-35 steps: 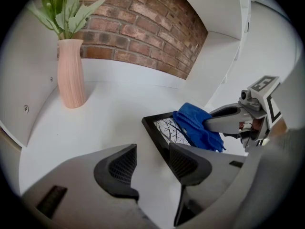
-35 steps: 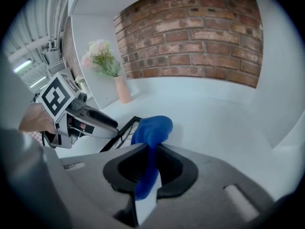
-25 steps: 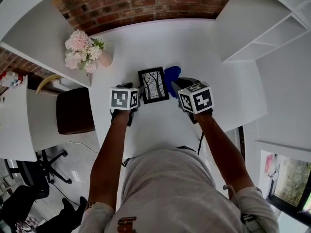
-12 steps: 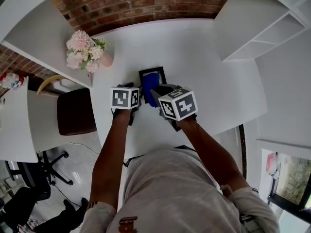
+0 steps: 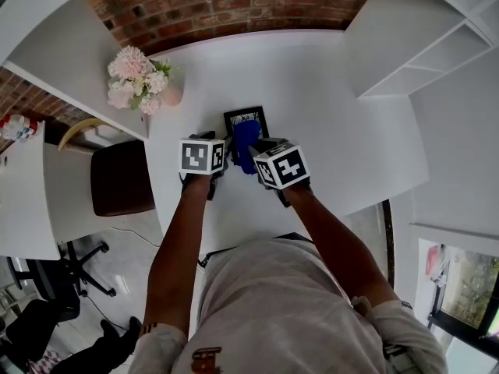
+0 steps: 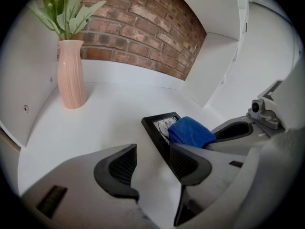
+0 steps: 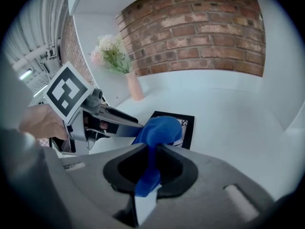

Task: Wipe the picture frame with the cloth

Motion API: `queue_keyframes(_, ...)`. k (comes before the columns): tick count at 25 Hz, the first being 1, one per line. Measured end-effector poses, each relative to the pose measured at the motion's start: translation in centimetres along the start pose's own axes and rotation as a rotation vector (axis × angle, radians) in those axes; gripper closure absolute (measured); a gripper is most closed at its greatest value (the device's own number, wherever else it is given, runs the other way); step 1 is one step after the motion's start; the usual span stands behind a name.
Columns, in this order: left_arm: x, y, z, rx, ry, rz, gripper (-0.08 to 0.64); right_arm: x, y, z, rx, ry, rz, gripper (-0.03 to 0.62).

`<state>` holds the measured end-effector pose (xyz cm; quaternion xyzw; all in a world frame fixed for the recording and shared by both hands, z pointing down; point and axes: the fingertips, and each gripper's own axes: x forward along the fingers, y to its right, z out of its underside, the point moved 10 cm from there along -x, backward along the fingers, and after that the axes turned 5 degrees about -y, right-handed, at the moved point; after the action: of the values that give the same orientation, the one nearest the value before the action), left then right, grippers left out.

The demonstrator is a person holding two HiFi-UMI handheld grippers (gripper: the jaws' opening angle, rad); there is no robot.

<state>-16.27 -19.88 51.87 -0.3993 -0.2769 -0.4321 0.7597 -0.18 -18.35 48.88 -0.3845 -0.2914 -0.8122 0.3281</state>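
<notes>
A black picture frame (image 5: pixel 246 118) with a tree print lies flat on the white table (image 5: pixel 327 100). The blue cloth (image 5: pixel 244 143) rests on the frame's near half and hides it. My right gripper (image 7: pixel 151 149) is shut on the cloth (image 7: pixel 159 130), which bulges out ahead of its jaws onto the frame (image 7: pixel 187 125). My left gripper (image 6: pixel 152 157) stands open at the frame's left edge. The frame's (image 6: pixel 159 127) near corner lies against the inner side of its right finger (image 6: pixel 188 163). The cloth (image 6: pixel 190 132) covers the glass just beyond.
A pink vase (image 5: pixel 170 93) of pale flowers (image 5: pixel 132 80) stands at the table's far left, beside a white shelf board. A brick wall (image 5: pixel 234 6) runs behind the table, white shelving (image 5: pixel 437 53) stands on the right, and a brown chair (image 5: pixel 121 178) on the left.
My right gripper has carried the blue cloth leftward from the frame's right side onto the frame, then a little nearer to me. The left gripper has stayed put.
</notes>
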Motion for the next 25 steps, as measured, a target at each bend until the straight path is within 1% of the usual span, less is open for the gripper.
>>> queue_keyframes(6,-0.1,0.1,0.0,0.002,0.001,-0.005,0.351,-1.2,1.4,0.7,-0.056,-0.021,0.047,0.545)
queue_keyframes(18,-0.1,0.3,0.1,0.003,0.006,-0.018,0.351,-4.8,5.2,2.6,-0.025,-0.02,0.122,0.545)
queue_keyframes(21,-0.1,0.3,0.0,0.004,0.009,-0.02,0.351,-5.9,4.8,2.0,-0.024,0.019,0.111,0.545)
queue_keyframes(25,0.0,0.2,0.1,0.003,0.01,-0.018,0.351,-7.0,2.6,0.6,-0.044,0.09,0.069,0.545)
